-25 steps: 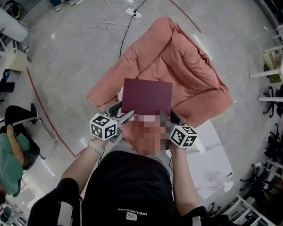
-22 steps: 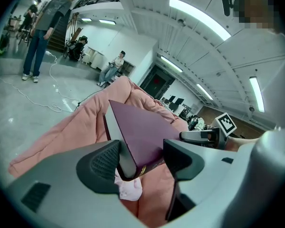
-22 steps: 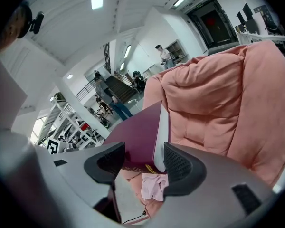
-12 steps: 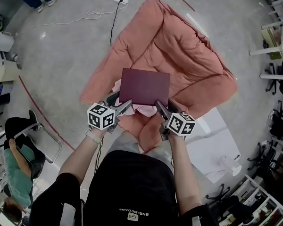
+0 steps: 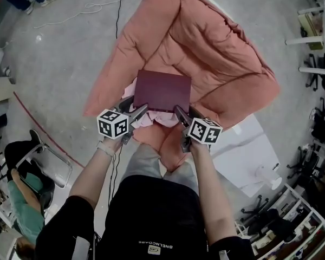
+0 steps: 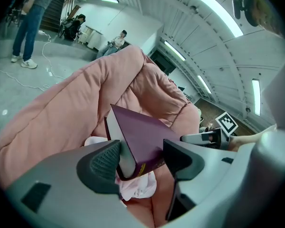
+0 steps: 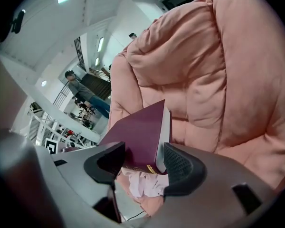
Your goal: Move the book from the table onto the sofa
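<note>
Book point(image 5: 162, 91): dark red hardback, off the table and held over the seat of the pink sofa point(image 5: 222, 53), far edge toward 12 o'clock. I can't tell whether its underside touches the cushion yet.

Change over the last second: the sofa has slid down the head view toward me and the book now sits deeper over the seat, no longer at the front edge. So I have stepped in, and I judge the carry nearly finished, with only lowering and release left.

Left gripper point(image 5: 134, 114): jaws clamped on the book's corner at 7 o'clock, page edge against one pad.

Right gripper point(image 5: 181, 115): jaws closed on the corner at 5 o'clock, same hold.

A pale pink cloth point(image 5: 151, 121) lies just under the near edge at 6 o'clock, so the book may land partly on it.

White sheet point(image 5: 249, 150) on the floor at 4 o'clock, well apart
</note>
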